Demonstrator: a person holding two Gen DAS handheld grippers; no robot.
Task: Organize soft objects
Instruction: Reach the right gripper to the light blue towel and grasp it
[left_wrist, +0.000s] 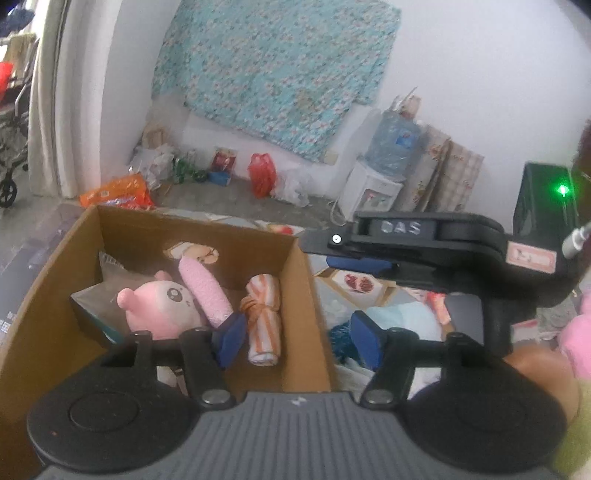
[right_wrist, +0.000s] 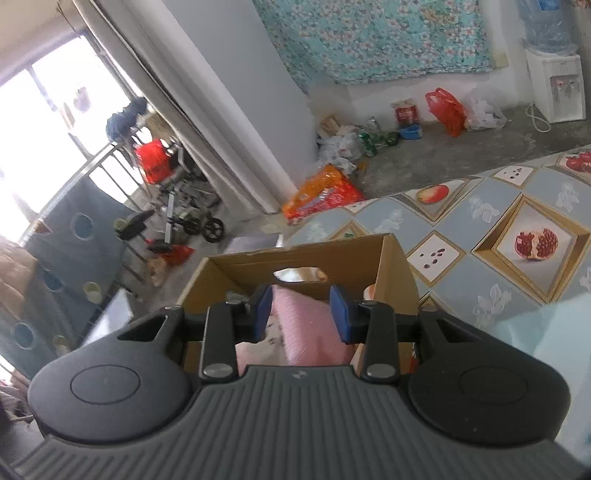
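hidden: plush (left_wrist: 159, 306) lower body behind left tongs (left_wrist: 299, 338) | pink roll (right_wrist: 306, 325) ends behind right tongs (right_wrist: 302, 314) | cut off: box (left_wrist: 48, 295) left wall

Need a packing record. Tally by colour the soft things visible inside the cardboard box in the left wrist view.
Pink: 2, a plush toy and a rolled towel
Orange-and-white striped: 1, a rolled cloth
Total: 3 in the cardboard box
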